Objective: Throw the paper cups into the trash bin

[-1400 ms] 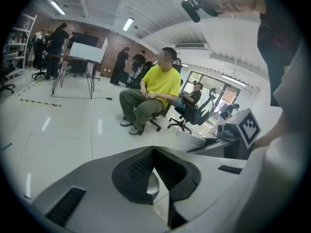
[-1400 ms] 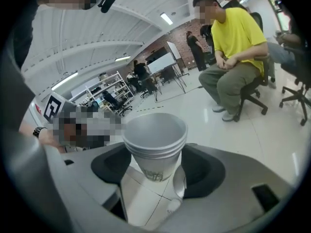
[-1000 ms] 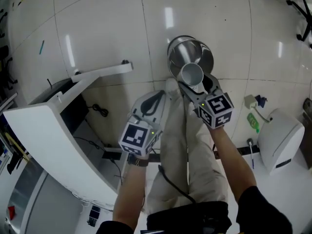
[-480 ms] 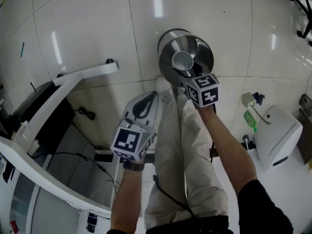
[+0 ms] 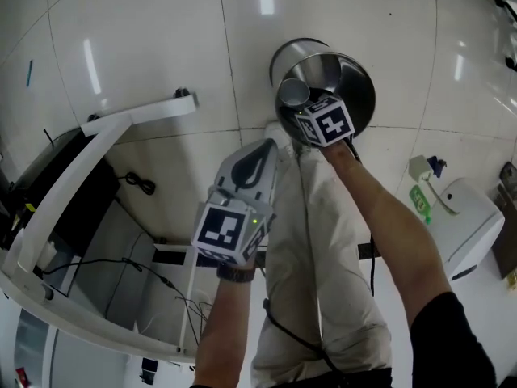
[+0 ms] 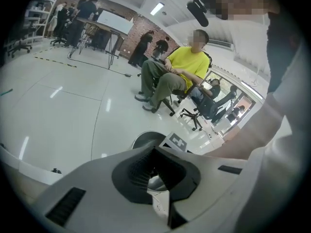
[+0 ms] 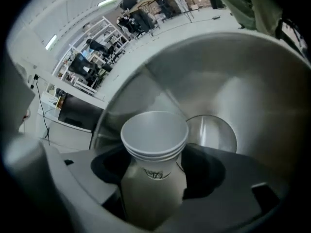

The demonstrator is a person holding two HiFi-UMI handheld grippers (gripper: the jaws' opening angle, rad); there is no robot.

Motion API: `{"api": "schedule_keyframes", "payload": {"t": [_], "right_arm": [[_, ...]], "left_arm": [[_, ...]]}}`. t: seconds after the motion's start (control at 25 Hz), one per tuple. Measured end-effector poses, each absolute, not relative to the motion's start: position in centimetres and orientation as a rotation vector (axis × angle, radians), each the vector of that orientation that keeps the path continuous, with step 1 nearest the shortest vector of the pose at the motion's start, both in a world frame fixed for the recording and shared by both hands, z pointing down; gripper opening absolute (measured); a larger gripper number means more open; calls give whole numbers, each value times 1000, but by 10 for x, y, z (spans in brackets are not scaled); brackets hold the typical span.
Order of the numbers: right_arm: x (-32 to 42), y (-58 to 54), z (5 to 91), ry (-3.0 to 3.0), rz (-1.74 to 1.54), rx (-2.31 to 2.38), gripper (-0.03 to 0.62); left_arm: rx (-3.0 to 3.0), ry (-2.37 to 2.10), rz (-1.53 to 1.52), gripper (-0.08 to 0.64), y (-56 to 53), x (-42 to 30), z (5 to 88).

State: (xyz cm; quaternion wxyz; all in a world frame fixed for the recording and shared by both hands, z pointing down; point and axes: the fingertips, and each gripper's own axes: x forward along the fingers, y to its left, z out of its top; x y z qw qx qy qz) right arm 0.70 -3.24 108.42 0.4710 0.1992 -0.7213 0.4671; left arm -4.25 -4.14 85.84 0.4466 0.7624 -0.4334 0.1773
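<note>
While the right gripper (image 5: 297,111) clamped a nested stack of paper cups (image 5: 292,92) between its jaws, the stack hung over the open mouth of the steel trash bin (image 5: 359,79), mouth end pointing down into it. Several rims showed one inside another (how many cups could not be counted), and the pads pressed on the stack's sides below those rims. The bin's shiny wall and round bottom filled the right gripper view behind the cups. The bin stood on the pale tiled floor (image 5: 145,31), just beyond the person's light trousers (image 5: 323,241). The left gripper (image 5: 265,148) hovered apart from the bin, beside the trousers, its jaws drawn together on nothing. A white table frame (image 5: 137,120) stood to the left.
</note>
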Motion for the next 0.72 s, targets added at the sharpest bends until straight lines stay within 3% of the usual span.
{"api": "schedule_keyframes", "payload": {"t": [0.24, 0.56, 0.72], "right_arm": [[12, -19, 1149, -1658, 970, 414, 334], [3, -34, 1202, -1683, 1328, 519, 338], [5, -31, 1208, -1703, 1286, 481, 342]], "left_arm": [[1863, -1168, 342, 2, -45, -64, 868], [1914, -1079, 370, 2, -30, -68, 894], [1929, -1042, 376, 3, -30, -58, 894]]}}
